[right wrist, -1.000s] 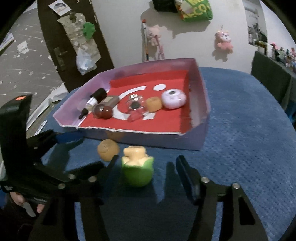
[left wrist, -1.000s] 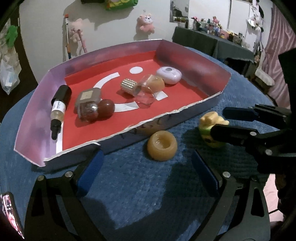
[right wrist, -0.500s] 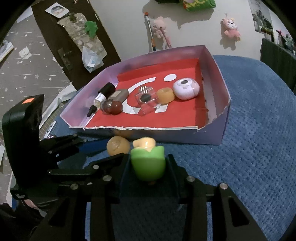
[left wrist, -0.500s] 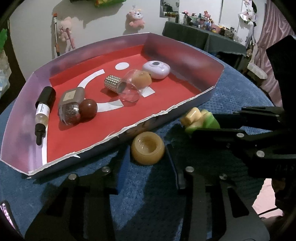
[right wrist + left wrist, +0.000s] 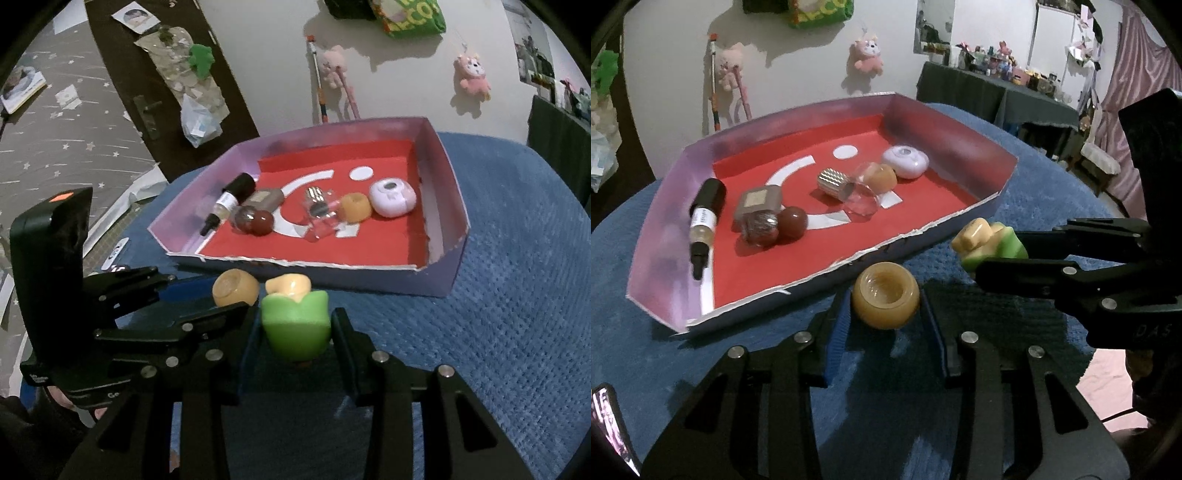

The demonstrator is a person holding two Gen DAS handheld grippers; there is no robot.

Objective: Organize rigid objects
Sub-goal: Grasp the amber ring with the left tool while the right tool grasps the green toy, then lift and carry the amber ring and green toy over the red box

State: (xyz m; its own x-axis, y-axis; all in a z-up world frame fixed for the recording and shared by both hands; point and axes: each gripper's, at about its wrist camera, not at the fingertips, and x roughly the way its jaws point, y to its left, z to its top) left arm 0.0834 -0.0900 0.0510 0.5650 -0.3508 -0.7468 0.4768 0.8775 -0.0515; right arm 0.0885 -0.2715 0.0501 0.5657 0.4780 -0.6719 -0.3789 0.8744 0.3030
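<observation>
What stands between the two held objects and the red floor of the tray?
Only the tray's near wall. The left gripper holds the orange cup, the right gripper the green toy, both just outside it.

I see a blue textured cloth (image 5: 517,280) covering the table. Behind it, pink plush toys (image 5: 866,55) hang on the white wall (image 5: 665,74), beside an orange-tipped stick (image 5: 713,83). A dark-draped table (image 5: 997,92) crowded with small figurines stands far right, near a pink curtain (image 5: 1126,85). In my right view, a dark door (image 5: 166,110) carries a plastic bag (image 5: 199,122).
</observation>
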